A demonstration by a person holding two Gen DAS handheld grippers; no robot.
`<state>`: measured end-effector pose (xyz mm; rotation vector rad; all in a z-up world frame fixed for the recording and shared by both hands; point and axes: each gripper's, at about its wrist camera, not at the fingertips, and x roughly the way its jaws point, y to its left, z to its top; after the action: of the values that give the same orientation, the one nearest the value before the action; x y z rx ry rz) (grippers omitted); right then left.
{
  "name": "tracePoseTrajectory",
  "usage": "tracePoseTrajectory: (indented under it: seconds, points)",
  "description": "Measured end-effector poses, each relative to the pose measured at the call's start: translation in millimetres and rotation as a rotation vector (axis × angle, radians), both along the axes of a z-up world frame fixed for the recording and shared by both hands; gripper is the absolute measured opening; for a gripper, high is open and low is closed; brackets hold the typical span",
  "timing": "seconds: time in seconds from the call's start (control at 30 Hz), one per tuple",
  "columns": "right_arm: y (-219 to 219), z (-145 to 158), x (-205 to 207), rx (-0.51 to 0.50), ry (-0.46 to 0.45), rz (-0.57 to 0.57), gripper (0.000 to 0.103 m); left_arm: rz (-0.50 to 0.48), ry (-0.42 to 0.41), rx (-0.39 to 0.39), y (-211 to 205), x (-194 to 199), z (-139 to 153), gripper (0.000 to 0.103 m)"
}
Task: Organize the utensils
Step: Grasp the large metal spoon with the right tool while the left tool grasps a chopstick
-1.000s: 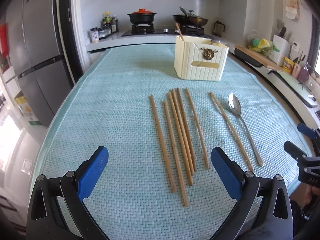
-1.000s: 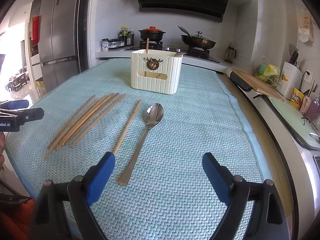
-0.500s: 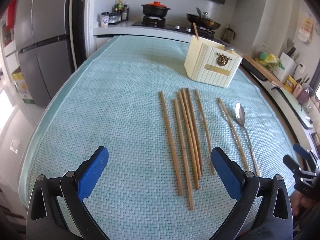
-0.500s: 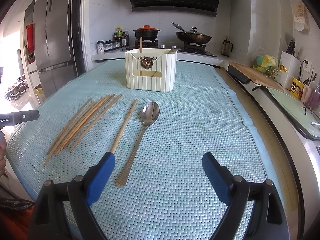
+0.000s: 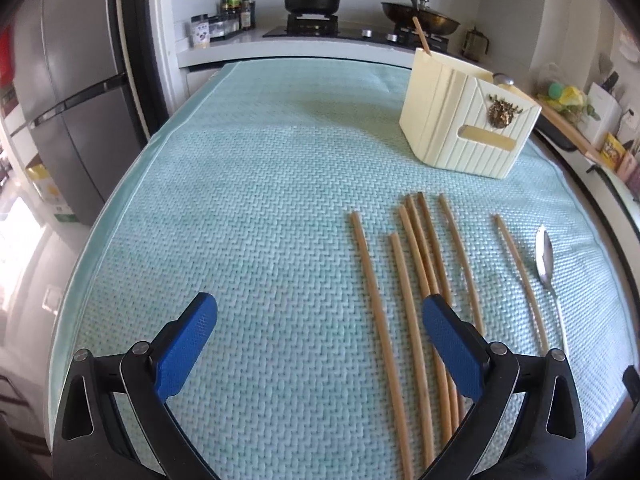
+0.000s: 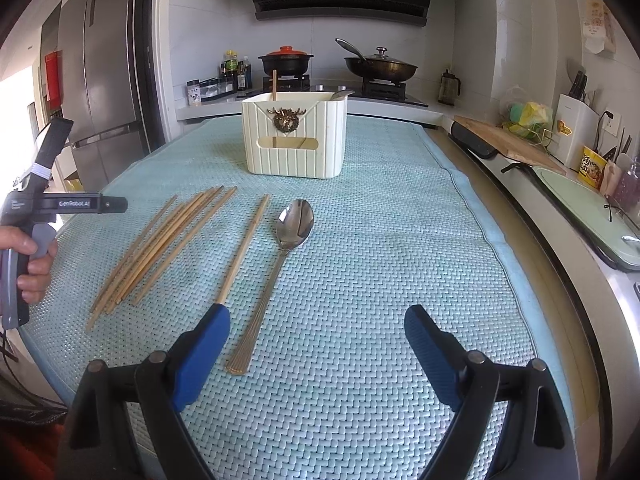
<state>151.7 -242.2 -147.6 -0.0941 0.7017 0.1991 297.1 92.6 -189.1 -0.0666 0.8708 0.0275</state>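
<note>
Several wooden chopsticks (image 5: 416, 280) lie side by side on the teal mat (image 5: 248, 208); they also show in the right wrist view (image 6: 160, 240). One chopstick (image 6: 244, 248) lies apart next to a metal spoon (image 6: 280, 260). A cream utensil holder (image 6: 294, 136) stands farther back, with one chopstick and a spoon inside; it also shows in the left wrist view (image 5: 468, 120). My left gripper (image 5: 320, 332) is open and empty, low over the mat, left of the chopsticks. My right gripper (image 6: 316, 340) is open and empty, just right of the spoon handle.
A counter with a cutting board (image 6: 508, 140) and a knife block (image 6: 576, 128) runs along the right. A stove with a pot (image 6: 286, 60) and a pan (image 6: 380, 66) stands behind the table. A fridge (image 6: 104, 92) stands at the left.
My left gripper has swung left and moved forward, so the chopsticks now sit right of centre in its view. My right gripper has moved slightly forward toward the spoon.
</note>
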Motion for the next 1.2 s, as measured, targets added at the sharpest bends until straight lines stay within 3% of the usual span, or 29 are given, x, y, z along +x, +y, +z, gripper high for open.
tracePoseTrajectory:
  seconds: [0.17, 0.4, 0.63, 0.8, 0.9, 1.07, 1.17, 1.2]
  points:
    - [-0.9, -1.6, 19.9, 0.047, 0.039, -0.003, 0.091, -0.002, 0.051, 0.049, -1.4, 28.9, -20.1, 0.102]
    - [15.0, -19.7, 87.3, 0.139, 0.158, -0.004, 0.091, -0.009, 0.095, 0.059, -2.5, 46.5, -34.8, 0.101]
    - [44.8, -48.1, 153.9, 0.07, 0.259, -0.035, 0.09, -0.001, 0.115, 0.037, 3.4, 61.2, -38.9, 0.101]
    - [58.0, -55.7, 170.8, -0.013, 0.267, -0.065, 0.084, -0.012, 0.132, 0.029, 4.7, 69.5, -36.8, 0.099]
    - [61.9, -56.1, 173.6, -0.047, 0.253, -0.067, 0.078, -0.018, 0.139, 0.03, 1.1, 74.8, -32.9, 0.083]
    - [63.7, -52.4, 178.3, -0.052, 0.232, -0.066, 0.051, -0.074, 0.157, 0.04, -21.0, 72.6, -27.4, 0.054]
    - [62.9, -51.7, 186.7, -0.049, 0.231, -0.056, 0.043, -0.105, 0.151, 0.032, -30.2, 72.1, -25.5, 0.027]
    - [62.4, -50.8, 190.2, -0.048, 0.229, -0.049, 0.043, -0.114, 0.151, 0.019, -32.5, 71.4, -24.8, 0.012]
